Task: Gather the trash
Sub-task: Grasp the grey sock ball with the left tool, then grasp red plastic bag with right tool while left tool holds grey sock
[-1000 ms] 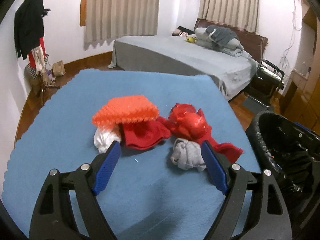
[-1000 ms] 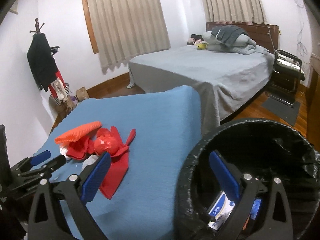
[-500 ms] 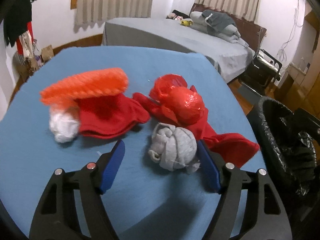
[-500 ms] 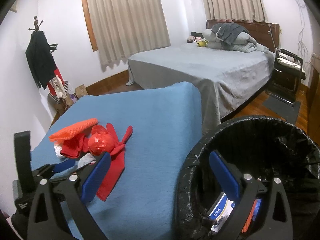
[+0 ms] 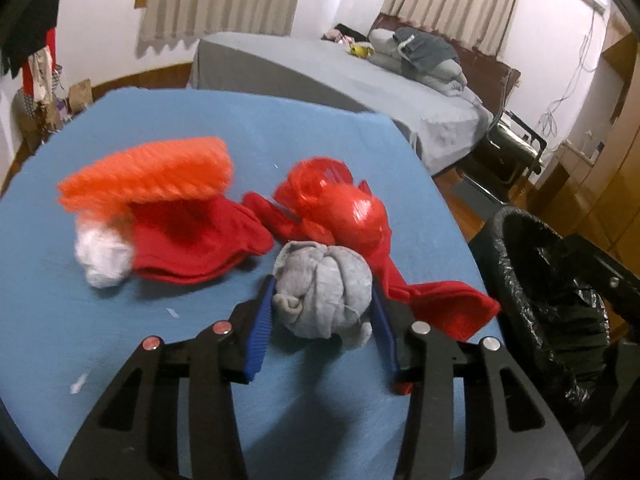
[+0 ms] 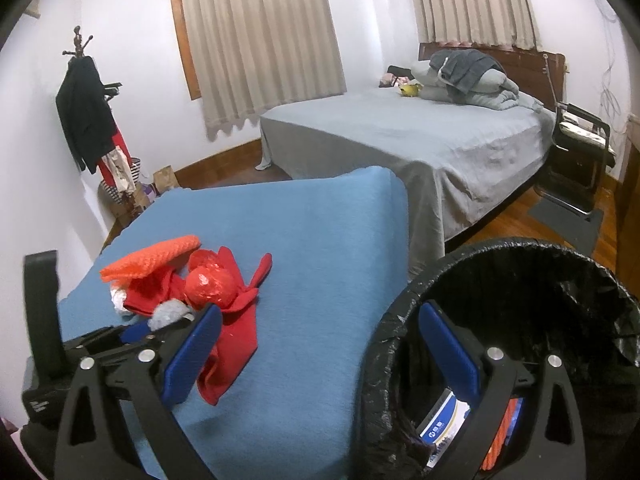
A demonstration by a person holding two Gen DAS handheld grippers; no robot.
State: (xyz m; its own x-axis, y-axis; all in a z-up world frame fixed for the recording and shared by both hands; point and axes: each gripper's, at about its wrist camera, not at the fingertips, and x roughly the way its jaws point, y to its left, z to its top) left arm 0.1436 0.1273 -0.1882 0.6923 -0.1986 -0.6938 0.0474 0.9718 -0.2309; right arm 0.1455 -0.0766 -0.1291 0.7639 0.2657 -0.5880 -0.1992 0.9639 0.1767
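My left hand-held gripper (image 5: 322, 322) has dropped onto the grey wad (image 5: 322, 294) and its jaws have just been closing; both blue pads now bracket the wad and appear to touch its sides, so I judge the pinch just made. A second ago they were spread wide, short of it. The wad sits on the blue table (image 5: 120, 360), against the red cloth (image 5: 432, 304) and red bag (image 5: 356, 216). My right hand-held gripper (image 6: 320, 356) hangs spread and empty over the bin (image 6: 520, 280). Next: lift, carry binward.
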